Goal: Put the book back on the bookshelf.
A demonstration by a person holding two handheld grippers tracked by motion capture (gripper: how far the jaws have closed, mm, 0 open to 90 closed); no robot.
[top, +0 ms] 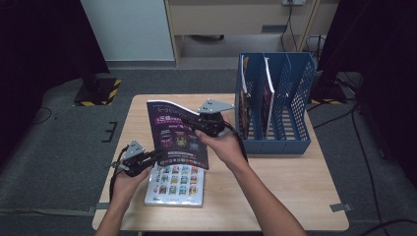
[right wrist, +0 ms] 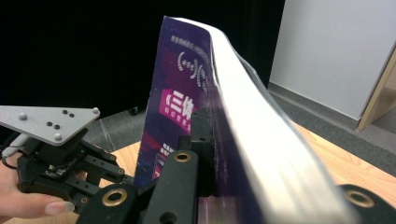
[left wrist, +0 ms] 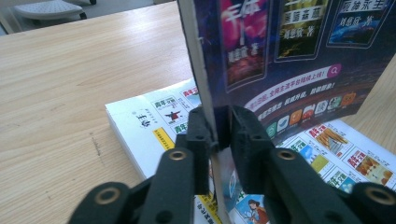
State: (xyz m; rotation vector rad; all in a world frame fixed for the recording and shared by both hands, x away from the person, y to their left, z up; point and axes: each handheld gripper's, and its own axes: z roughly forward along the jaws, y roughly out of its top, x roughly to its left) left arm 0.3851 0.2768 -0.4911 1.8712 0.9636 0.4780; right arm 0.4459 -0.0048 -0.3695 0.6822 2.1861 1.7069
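**A:** Above the middle of the desk (top: 295,196), why is the purple magazine (top: 174,130) standing up and not lying flat?

**B:** Both tools hold it; the right gripper (top: 196,123) is clamped on its right edge, up high, and the left gripper (top: 155,156) has its bottom edge between the jaws, which look a little loosened, so I judge the right one carries the weight; held upright like this, it can slide into a slot of the blue file rack (top: 295,73).

**A:** And the white magazine (top: 174,184)?

**B:** It lies flat near the desk's front edge, just under the lifted one; it waits, I think.

**A:** Is there room for moving?

**B:** Yes; the rack stands at the back right corner; its left slots already hold magazines, the right slot looks free; the desk between is bare.
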